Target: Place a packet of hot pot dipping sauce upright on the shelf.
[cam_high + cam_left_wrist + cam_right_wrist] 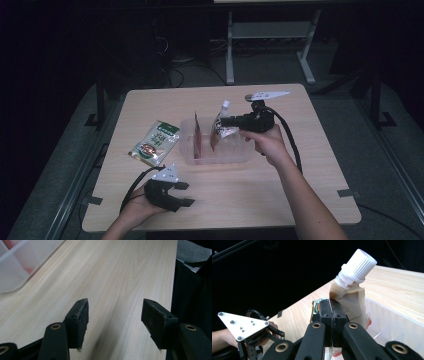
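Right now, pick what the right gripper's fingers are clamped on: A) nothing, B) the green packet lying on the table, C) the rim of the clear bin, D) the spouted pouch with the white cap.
D: the right gripper has its fingers pressed together on the pouch just below its white cap, above the bin.

Right gripper (226, 121) pinches spouted pouch (222, 125) over clear bin (220, 155); left gripper (186, 193) rests agape near table (280, 190) edge; green packet (155, 142) beside bin.

Left gripper (181, 194): lay low near the table's (300, 200) front edge, jaws apart, nothing between. Right gripper (223, 121): raised above the table's middle, forearm outstretched, jaws pressed together on the spouted pouch (352, 300)
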The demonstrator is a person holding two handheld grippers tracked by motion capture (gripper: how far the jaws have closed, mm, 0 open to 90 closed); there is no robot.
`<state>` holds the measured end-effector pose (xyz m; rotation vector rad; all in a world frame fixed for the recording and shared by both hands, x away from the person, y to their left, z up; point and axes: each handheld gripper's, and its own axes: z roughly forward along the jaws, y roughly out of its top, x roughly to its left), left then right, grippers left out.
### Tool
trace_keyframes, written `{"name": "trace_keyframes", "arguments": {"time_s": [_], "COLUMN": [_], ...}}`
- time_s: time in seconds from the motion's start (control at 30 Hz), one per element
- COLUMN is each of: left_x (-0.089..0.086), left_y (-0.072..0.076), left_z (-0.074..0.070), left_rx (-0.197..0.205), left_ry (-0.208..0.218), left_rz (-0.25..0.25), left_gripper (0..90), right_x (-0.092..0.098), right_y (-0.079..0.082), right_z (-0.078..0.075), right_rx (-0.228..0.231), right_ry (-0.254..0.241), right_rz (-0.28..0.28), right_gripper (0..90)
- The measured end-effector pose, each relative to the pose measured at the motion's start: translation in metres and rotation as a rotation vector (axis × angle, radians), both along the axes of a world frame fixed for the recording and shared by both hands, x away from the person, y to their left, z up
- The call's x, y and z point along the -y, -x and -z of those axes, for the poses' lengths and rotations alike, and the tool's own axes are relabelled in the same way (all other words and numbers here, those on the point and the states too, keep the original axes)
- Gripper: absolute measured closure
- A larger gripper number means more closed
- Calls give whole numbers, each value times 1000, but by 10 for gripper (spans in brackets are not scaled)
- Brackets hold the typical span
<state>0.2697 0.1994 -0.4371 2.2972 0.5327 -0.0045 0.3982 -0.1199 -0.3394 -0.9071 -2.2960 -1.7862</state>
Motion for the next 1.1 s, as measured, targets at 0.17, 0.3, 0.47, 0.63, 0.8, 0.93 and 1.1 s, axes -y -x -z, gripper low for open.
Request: {"name": "trace_keyframes", "arguments": {"time_s": [0.17, 0.3, 0.47, 0.63, 0.8, 0.93, 1.1], "left_x": [-1, -1, -1, -1, 0, 0, 0], "left_y": [-1, -1, -1, -1, 0, -1, -1], "left_z": [0, 0, 0, 1, 1, 0, 1], "left_rx": [0, 2, 1, -2, -7, -5, -3], "left_ry": [-3, -2, -4, -4, -7, -16, -9], "left_rz": [7, 5, 7, 7, 4, 12, 11], "left_gripper": [384, 385, 385, 385, 385, 386, 385], "right_x": [-4, -5, -7, -8, -11, -14, -17], "right_y": [-4, -7, -9, -11, -14, -16, -18], "right_z": [6, 10, 15, 21, 27, 30, 35], "right_rx": [-12, -21, -33, -46, -60, -60, -74], "right_ry": [13, 21, 29, 39, 55, 60, 76], "right_rz": [0, -1, 3, 6, 9, 13, 11], "right_gripper": [898, 898, 897, 897, 897, 897, 896]}}
